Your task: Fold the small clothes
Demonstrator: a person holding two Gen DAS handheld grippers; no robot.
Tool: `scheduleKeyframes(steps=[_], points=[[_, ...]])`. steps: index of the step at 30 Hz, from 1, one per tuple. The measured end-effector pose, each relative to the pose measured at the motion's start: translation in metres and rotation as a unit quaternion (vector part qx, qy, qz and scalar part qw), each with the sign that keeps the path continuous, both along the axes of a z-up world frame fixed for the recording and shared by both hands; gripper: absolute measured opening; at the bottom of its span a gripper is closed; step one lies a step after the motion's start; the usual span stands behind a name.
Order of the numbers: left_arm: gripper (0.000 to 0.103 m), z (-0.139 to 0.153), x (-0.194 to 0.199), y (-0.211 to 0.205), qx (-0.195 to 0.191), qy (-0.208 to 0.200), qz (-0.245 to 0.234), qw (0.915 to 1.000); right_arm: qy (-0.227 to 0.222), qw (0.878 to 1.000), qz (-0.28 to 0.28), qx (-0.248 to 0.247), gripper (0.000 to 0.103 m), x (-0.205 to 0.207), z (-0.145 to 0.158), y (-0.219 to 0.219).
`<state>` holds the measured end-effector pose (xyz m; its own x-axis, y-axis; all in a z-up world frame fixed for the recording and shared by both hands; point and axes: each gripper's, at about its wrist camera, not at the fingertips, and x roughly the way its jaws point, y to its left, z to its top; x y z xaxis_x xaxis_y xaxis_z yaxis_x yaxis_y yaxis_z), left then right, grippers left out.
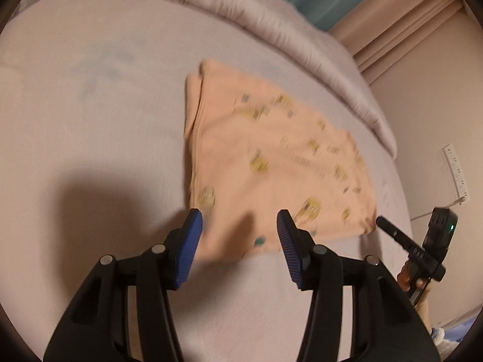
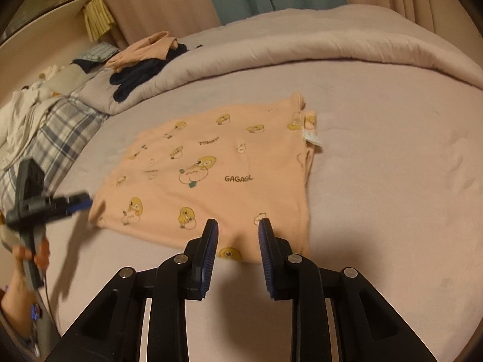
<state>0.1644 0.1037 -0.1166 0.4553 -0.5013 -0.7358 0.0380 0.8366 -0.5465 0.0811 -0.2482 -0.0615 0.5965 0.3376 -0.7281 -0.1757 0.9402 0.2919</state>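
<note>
A peach garment (image 1: 265,163) printed with yellow cartoon ducks lies folded flat on the pale bed sheet (image 1: 90,120). My left gripper (image 1: 240,214) hovers over its near edge, open, with nothing between the blue pads. In the right wrist view the same garment (image 2: 211,175) shows the word GAGAGL and a white label at its far right corner. My right gripper (image 2: 238,223) stands over its near hem with the jaws a little apart and no cloth pinched. The left gripper (image 2: 81,203) appears blurred by the garment's left corner, held by a hand.
A rolled pale duvet (image 2: 302,51) runs along the back of the bed. Dark and peach clothes (image 2: 142,60) are piled on its left end, beside a plaid cloth (image 2: 60,132). Curtains hang behind. A power strip (image 1: 455,172) is on the wall.
</note>
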Motion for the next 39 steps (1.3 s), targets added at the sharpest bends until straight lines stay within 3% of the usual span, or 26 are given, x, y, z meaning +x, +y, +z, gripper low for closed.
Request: scheduleKeyframes(steps=[3,4,7,9,14,16,18,21,25,39], points=[[0.047,-0.013,-0.006,-0.001,0.029,0.022,0.010,0.9993,0.052,0.998,-0.020,0.017,0.026,0.006,-0.019,-0.002],[0.047,-0.013,-0.009,0.002,0.019,0.027,0.013,0.9994,0.072,0.997,-0.027,0.016,0.026,0.005,-0.026,-0.005],[0.049,-0.010,-0.021,0.010,0.001,0.036,0.011,0.9993,0.074,0.997,-0.027,0.017,0.026,-0.009,-0.025,-0.006],[0.049,-0.008,-0.033,0.015,-0.011,0.041,0.009,0.9991,0.079,0.997,-0.019,0.007,0.033,-0.021,-0.021,-0.004],[0.061,-0.012,-0.052,0.027,-0.089,0.051,0.027,0.9944,0.052,0.998,0.004,0.021,0.043,-0.052,-0.008,-0.004],[0.062,-0.014,-0.051,0.031,-0.102,0.056,0.039,0.9924,0.044,0.998,0.009,0.041,0.051,-0.060,-0.005,-0.002],[0.062,-0.018,-0.047,0.035,-0.132,0.064,0.050,0.9880,0.045,0.997,0.008,0.063,0.066,-0.061,-0.004,0.001],[0.065,-0.028,-0.036,0.041,-0.188,0.078,0.068,0.9767,0.046,0.994,0.019,0.096,0.068,-0.056,-0.003,0.010],[0.065,-0.033,-0.018,0.045,-0.235,0.084,0.078,0.9653,0.046,0.991,0.035,0.124,0.069,-0.051,-0.003,0.025],[0.065,-0.035,0.059,0.037,-0.224,0.079,0.031,0.9709,0.050,0.990,0.049,0.126,0.069,-0.036,-0.012,0.038]])
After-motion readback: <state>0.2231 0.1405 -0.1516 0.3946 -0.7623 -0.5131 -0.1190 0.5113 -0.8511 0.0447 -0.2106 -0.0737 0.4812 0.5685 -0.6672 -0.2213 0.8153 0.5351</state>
